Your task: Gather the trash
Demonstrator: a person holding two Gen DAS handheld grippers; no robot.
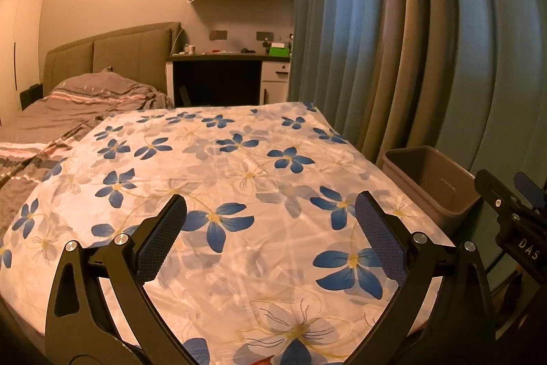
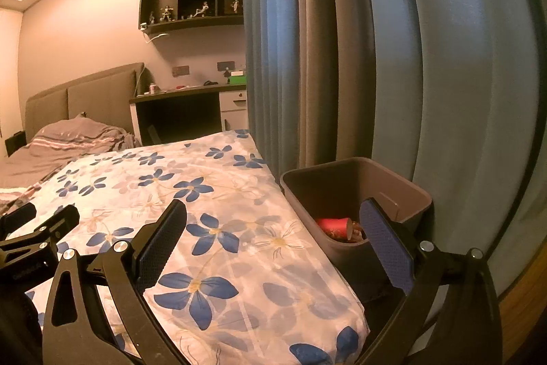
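The flowered sheet [image 1: 218,180] lies flat and bare, leaving open passage across it. At its right edge the bin [image 2: 355,180] stands touching it, mouth open from above, red cup [image 2: 333,226] and other scraps, hard to make out, low inside. Curtains [image 2: 393,57] crowd close behind the bin.

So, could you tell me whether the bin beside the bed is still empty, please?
No, the right wrist view shows a red paper cup lying inside the bin, with other scraps next to it.
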